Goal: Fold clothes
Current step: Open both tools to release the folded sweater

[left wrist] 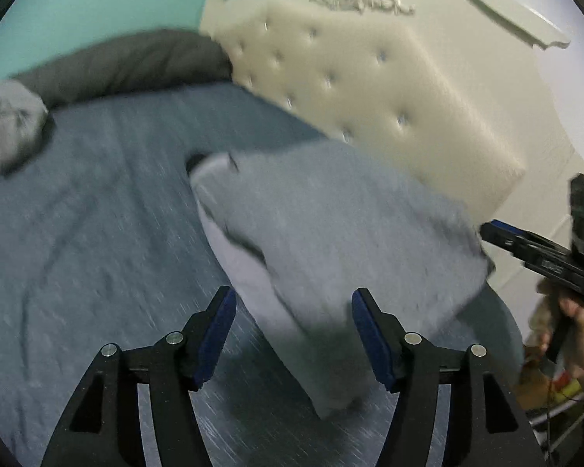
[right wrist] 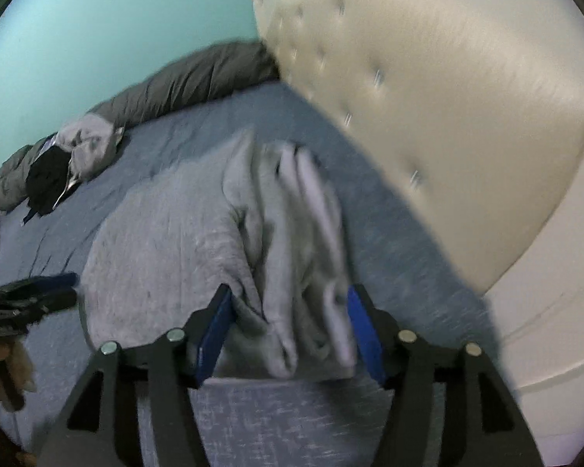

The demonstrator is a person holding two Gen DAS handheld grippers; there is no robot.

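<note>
A light grey folded garment [left wrist: 331,225] lies on the blue bed sheet [left wrist: 97,214], close to the headboard. My left gripper [left wrist: 294,311] hangs open just above the garment's near corner, and neither pad touches the cloth. In the right wrist view the same garment [right wrist: 167,241] shows its bunched, layered edge between the fingers of my right gripper [right wrist: 288,311]. Those jaws stand wide and the cloth lies loose in the gap. The picture is blurred. The right gripper's [left wrist: 486,229] tip sits at the garment's far right edge in the left wrist view.
A cream tufted headboard [right wrist: 447,116] bounds the bed on the right. A dark grey rolled duvet [right wrist: 183,78] runs along the teal wall. A pile of grey clothes [right wrist: 81,144] with a black garment [right wrist: 46,183] lies at the far left. A hand [left wrist: 580,334] holds the right gripper.
</note>
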